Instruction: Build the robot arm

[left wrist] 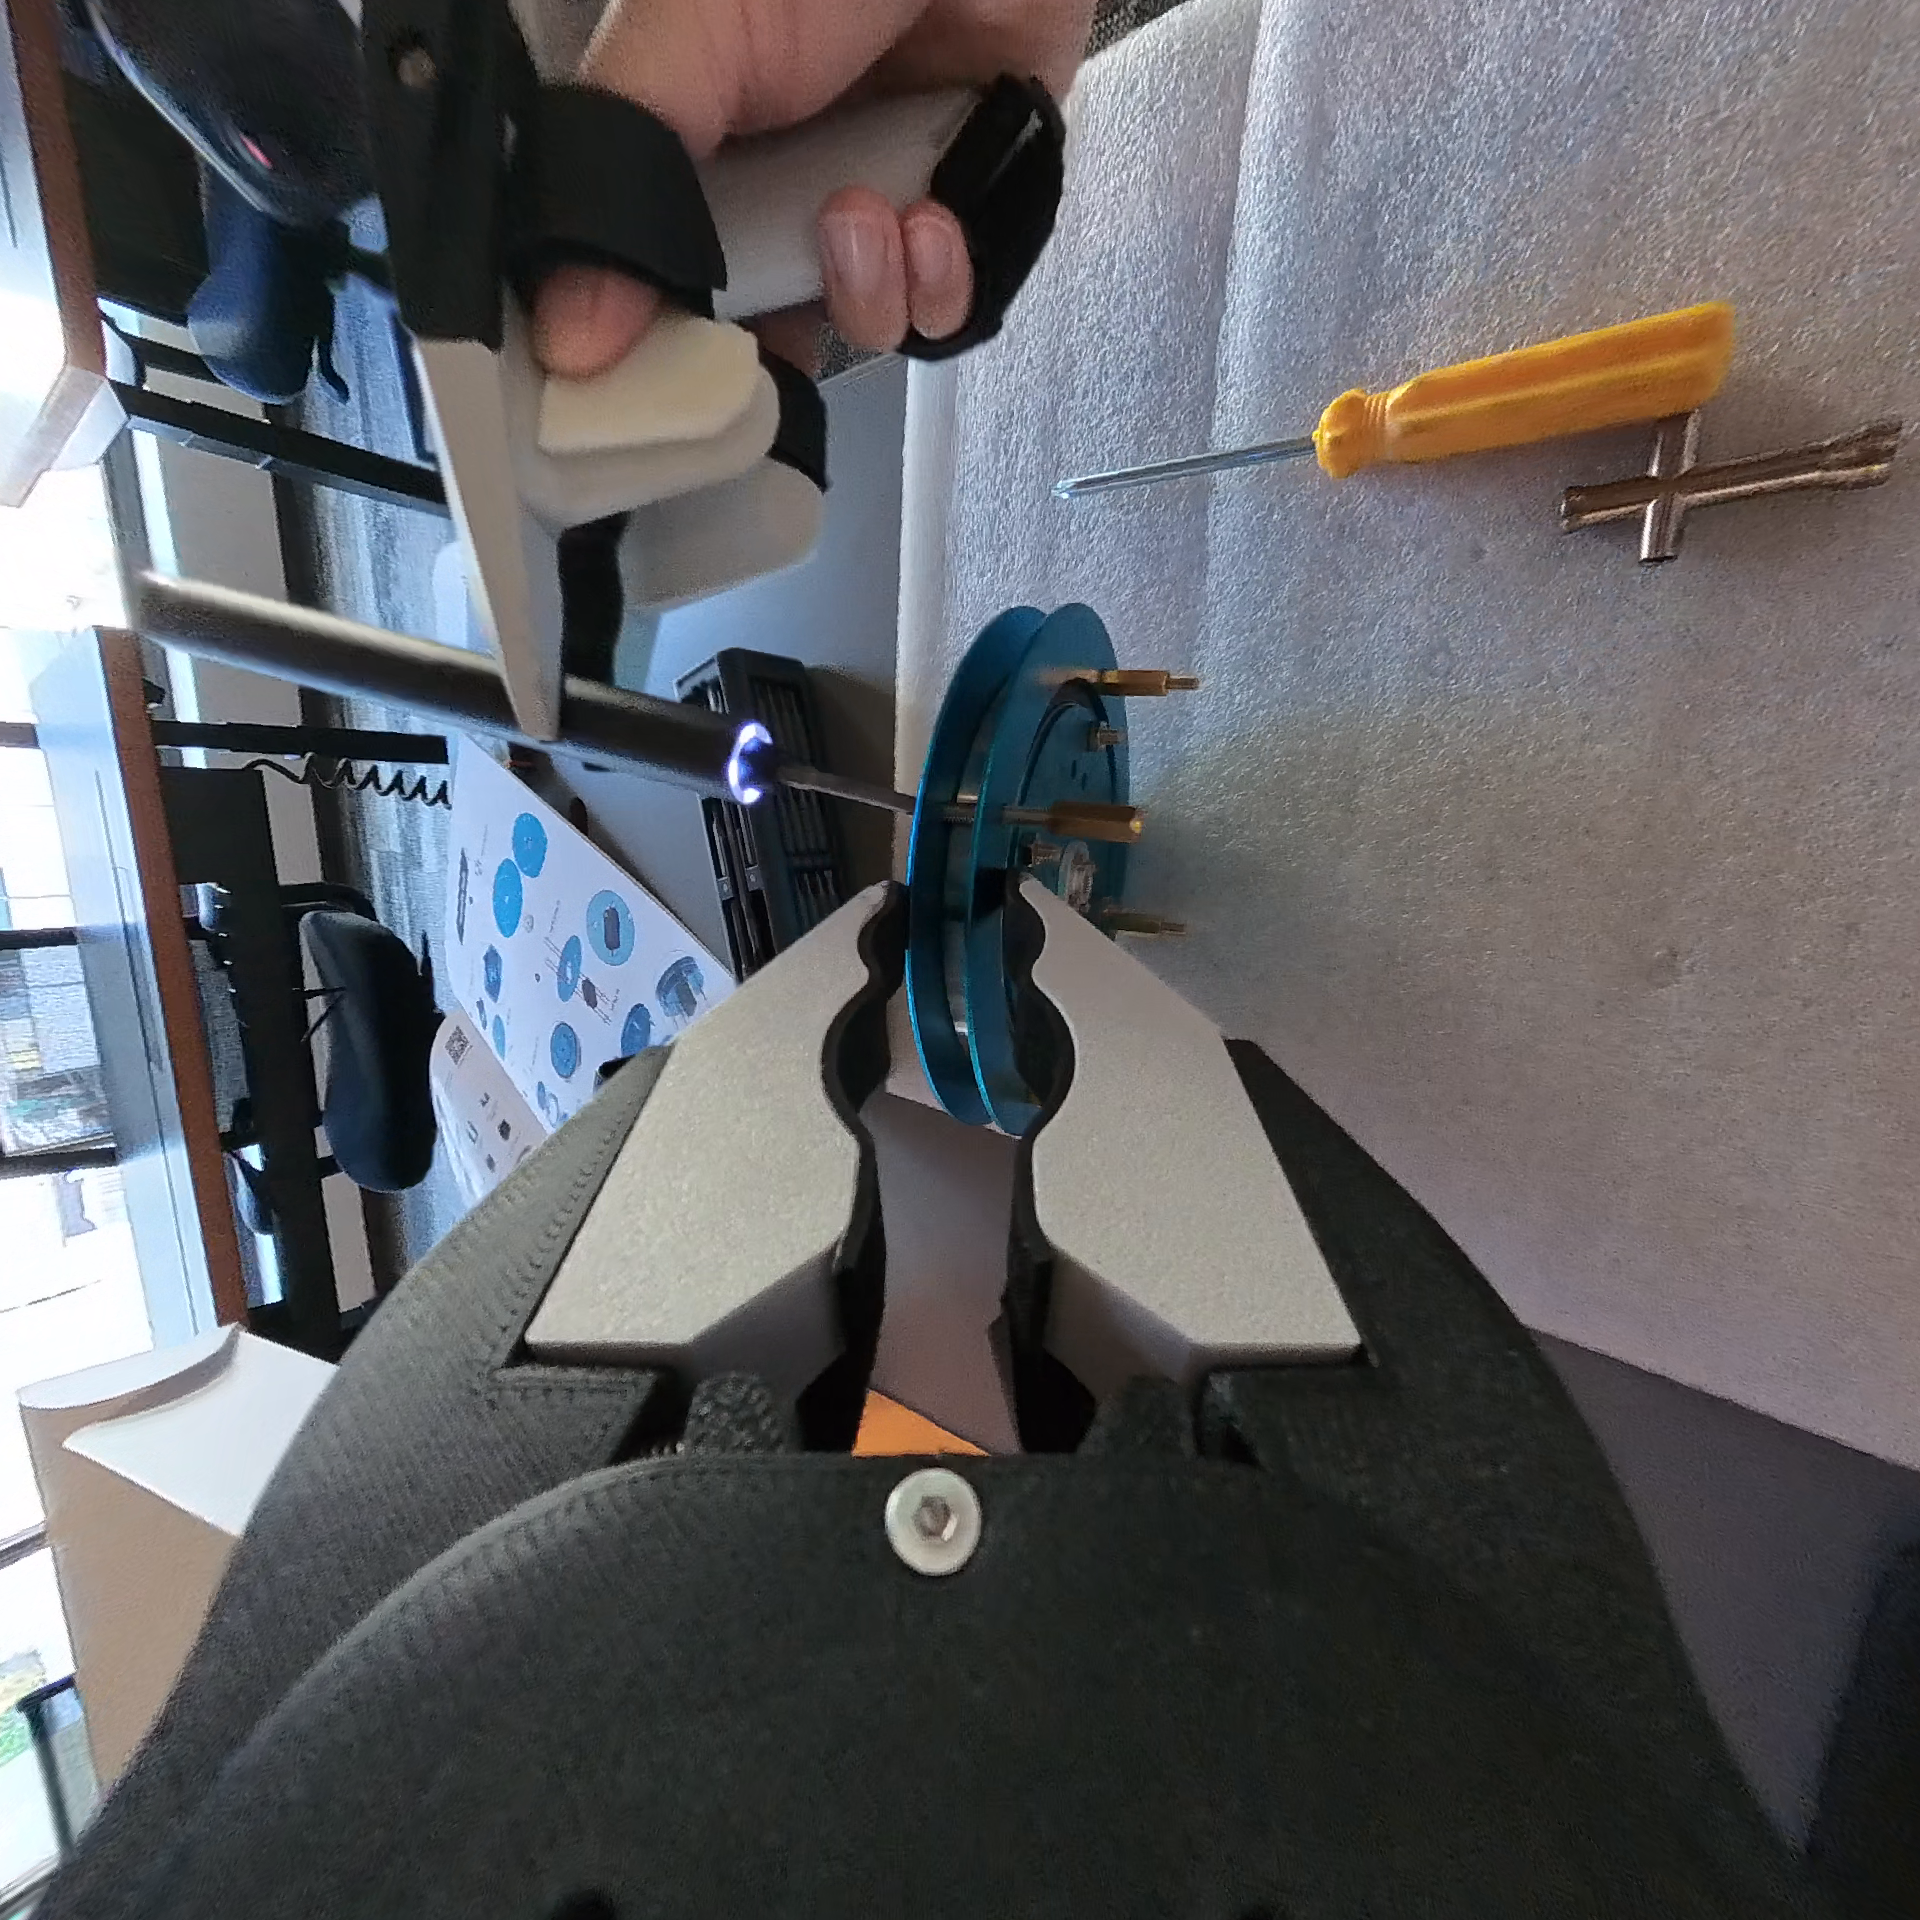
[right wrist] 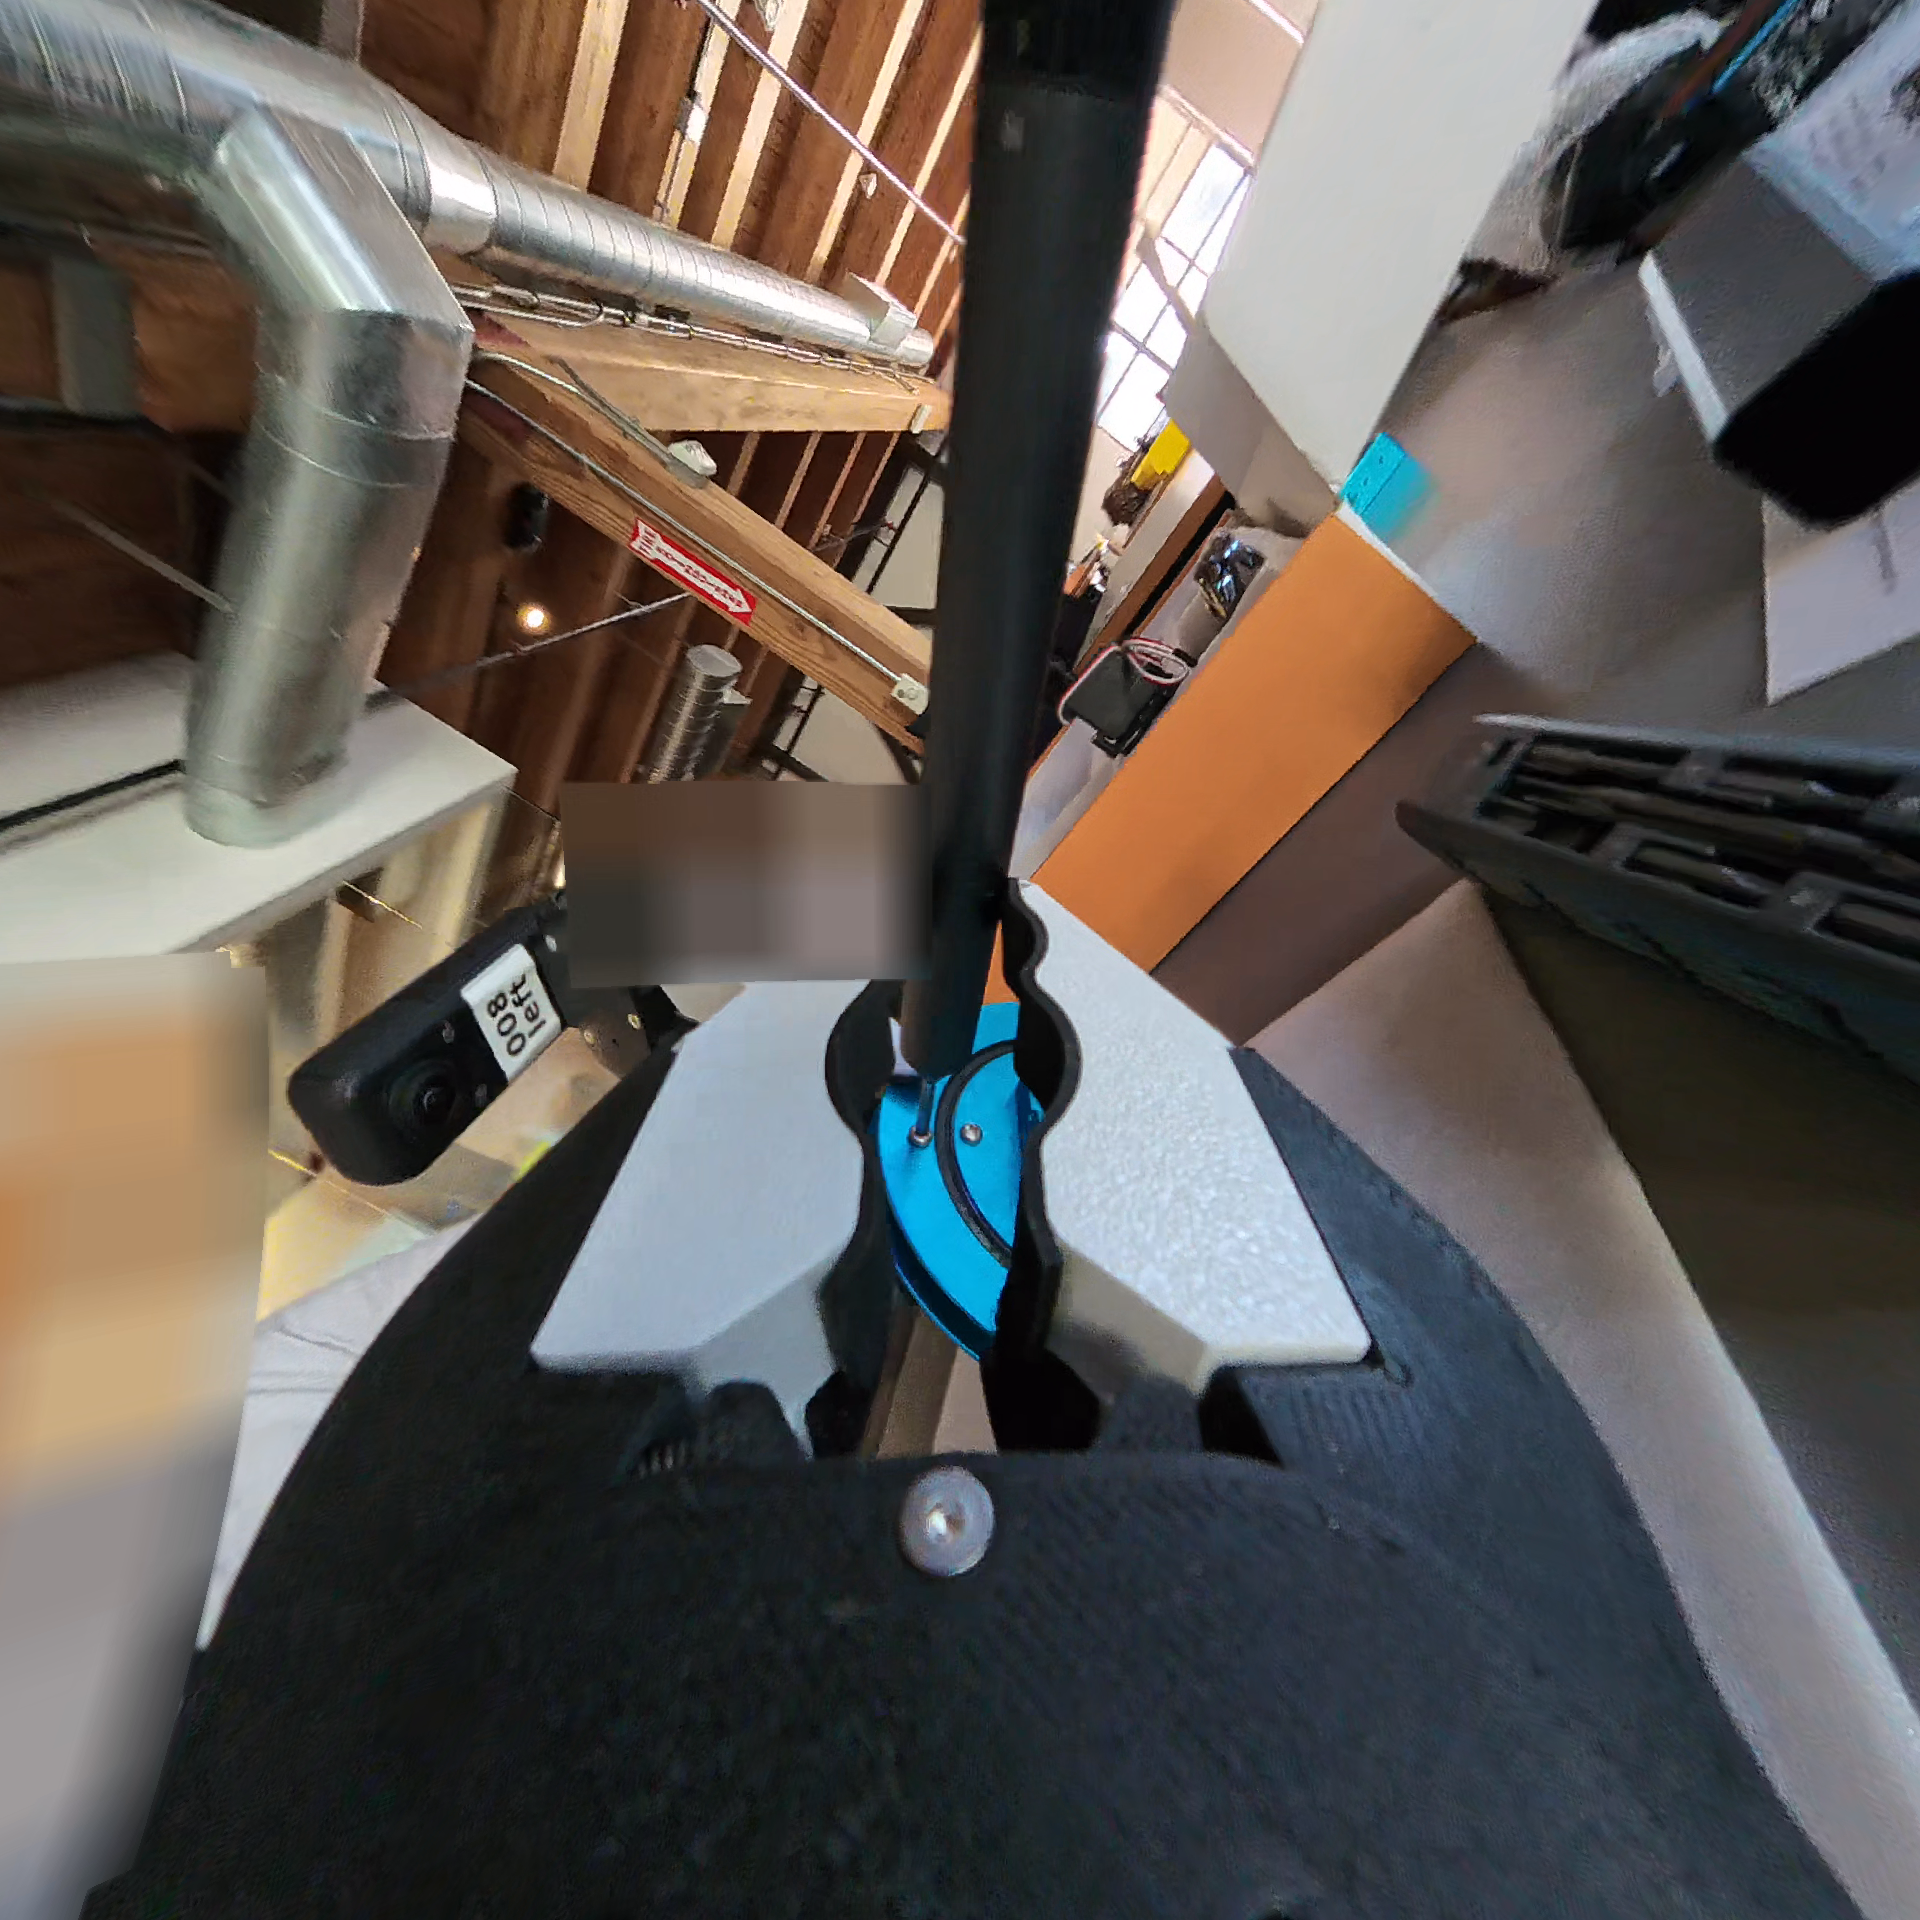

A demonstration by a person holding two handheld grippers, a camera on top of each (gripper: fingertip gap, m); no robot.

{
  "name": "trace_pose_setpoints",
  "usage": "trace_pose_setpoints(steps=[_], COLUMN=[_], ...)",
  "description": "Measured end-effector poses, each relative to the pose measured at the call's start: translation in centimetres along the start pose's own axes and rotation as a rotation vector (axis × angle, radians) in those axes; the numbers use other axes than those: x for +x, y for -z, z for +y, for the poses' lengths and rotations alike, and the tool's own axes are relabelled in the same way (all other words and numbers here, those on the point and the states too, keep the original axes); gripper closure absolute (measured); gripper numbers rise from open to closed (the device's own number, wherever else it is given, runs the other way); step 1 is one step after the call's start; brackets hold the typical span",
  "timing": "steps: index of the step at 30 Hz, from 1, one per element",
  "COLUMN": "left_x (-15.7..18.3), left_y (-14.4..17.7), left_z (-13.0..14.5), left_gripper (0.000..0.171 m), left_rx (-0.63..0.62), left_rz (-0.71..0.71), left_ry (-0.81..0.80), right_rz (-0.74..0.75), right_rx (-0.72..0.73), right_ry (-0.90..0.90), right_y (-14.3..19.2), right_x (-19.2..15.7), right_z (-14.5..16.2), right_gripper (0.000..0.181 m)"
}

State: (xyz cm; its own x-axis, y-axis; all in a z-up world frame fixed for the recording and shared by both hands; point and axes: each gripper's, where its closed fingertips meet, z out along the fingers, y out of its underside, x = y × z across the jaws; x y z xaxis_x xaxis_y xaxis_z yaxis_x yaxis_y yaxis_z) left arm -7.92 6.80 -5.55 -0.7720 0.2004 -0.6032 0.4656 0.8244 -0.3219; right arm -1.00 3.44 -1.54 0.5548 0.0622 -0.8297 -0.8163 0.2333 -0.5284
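My left gripper [left wrist: 956, 904] is shut on the rim of a blue disc assembly [left wrist: 1039, 665], two round blue plates joined by brass standoffs and held on edge above the grey mat. My right gripper [left wrist: 535, 707] is shut on a black electric screwdriver [left wrist: 644, 727] whose ring light glows. Its bit touches the outer blue plate. In the right wrist view, my right gripper [right wrist: 951, 945] clamps the screwdriver [right wrist: 1039, 416], and the bit tip sits on a small screw in the blue disc [right wrist: 935, 1195]. The left gripper's camera [right wrist: 416, 1101] shows to the left.
A yellow-handled screwdriver [left wrist: 1527, 390] and a metal cross wrench [left wrist: 1683, 488] lie on the grey foam mat [left wrist: 1455, 987]. A black bit case [left wrist: 774, 821] [right wrist: 1714, 831] and a printed instruction sheet [left wrist: 561, 935] lie beyond the disc. A person's hand [left wrist: 831, 104] grips the right gripper's handle. The tips of one gripper are about 9 cm away from the tips of the other.
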Motion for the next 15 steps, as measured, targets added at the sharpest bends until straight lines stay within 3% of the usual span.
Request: trace_pose_setpoints(steps=[15], left_x=[-1.5], left_y=[-0.8], left_z=[-0.5], left_gripper=[0.151], left_rx=[0.047], left_rz=[-0.105], left_ry=[-0.045], right_rz=[-0.158], right_rx=[0.081], right_ry=[-0.264], right_y=[-0.1], right_x=[2.9], right_z=[-0.9], right_gripper=[0.165])
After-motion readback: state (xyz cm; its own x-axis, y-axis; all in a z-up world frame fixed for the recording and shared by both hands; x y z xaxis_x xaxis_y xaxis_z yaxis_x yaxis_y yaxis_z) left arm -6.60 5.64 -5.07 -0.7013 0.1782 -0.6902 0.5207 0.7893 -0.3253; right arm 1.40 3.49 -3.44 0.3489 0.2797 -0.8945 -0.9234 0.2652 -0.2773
